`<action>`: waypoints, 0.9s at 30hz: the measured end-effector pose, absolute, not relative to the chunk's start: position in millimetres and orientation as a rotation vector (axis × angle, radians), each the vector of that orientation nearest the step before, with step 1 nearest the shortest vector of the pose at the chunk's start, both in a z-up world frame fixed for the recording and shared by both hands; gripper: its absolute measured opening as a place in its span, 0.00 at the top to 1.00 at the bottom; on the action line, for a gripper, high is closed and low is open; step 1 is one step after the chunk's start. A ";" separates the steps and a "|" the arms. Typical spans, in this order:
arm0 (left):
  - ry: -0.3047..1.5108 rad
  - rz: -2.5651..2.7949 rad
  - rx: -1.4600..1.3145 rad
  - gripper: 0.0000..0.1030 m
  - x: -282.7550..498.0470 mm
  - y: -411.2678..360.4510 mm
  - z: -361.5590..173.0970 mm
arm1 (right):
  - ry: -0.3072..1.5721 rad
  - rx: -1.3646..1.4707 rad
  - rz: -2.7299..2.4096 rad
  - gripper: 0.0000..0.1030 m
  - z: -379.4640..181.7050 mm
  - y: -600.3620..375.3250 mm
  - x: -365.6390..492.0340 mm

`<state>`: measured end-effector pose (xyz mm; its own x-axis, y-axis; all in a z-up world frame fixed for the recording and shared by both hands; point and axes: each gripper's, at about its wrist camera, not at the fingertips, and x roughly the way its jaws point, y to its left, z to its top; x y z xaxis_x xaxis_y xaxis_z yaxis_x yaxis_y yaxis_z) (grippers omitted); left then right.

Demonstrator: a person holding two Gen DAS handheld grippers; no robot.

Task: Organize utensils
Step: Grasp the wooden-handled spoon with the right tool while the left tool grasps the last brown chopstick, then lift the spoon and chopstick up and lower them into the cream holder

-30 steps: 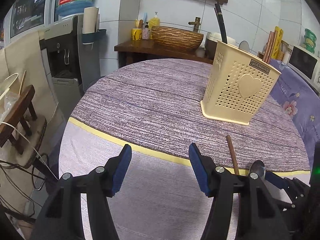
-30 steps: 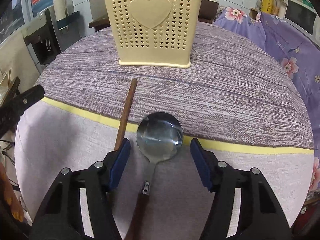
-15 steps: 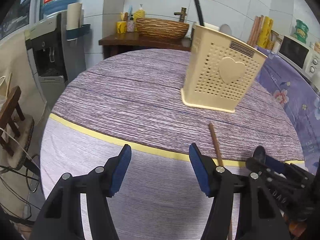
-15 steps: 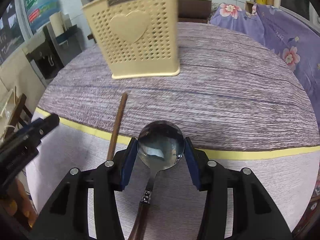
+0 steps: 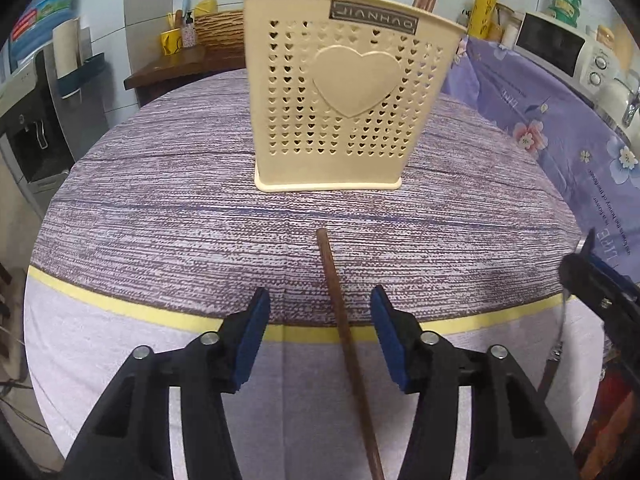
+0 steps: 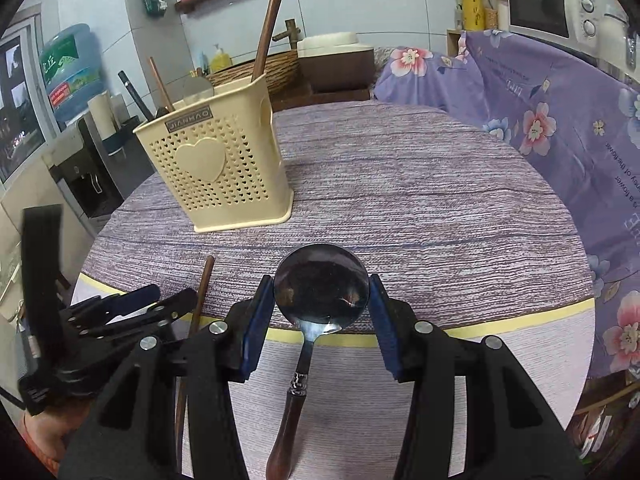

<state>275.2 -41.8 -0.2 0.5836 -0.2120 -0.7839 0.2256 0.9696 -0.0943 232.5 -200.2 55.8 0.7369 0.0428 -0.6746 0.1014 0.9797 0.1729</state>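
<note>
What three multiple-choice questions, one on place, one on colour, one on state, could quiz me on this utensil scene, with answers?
1. Where does the loose wooden stick lie?
A. Inside the holder
B. Between the left hand-held gripper's fingers, on the tablecloth
C. On the shelf

2. What colour is the utensil holder?
A. Cream
B. Green
C. Red

3. What is the right hand-held gripper doing?
A. Standing empty
B. Clamping the spoon's bowl
C. Clamping a cup

Answers: B, the stick runs between the left hand-held gripper's closing pads, not yet touched; A, its heart-perforated walls are cream; B, both blue pads press the metal spoon bowl's edges.
</note>
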 end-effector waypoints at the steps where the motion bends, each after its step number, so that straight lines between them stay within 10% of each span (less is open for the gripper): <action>1: 0.918 -0.255 0.022 0.55 277.3 -44.0 -1.5 | 0.736 0.200 -0.034 0.54 56.5 -201.2 230.4; 17: 0.919 -0.208 0.071 0.90 303.1 -68.4 -11.6 | 0.723 0.190 -0.028 0.54 56.0 -205.6 222.3; 27: 0.884 -0.239 0.007 0.92 297.9 -60.6 1.0 | 0.719 0.192 -0.017 0.54 57.9 -206.4 221.1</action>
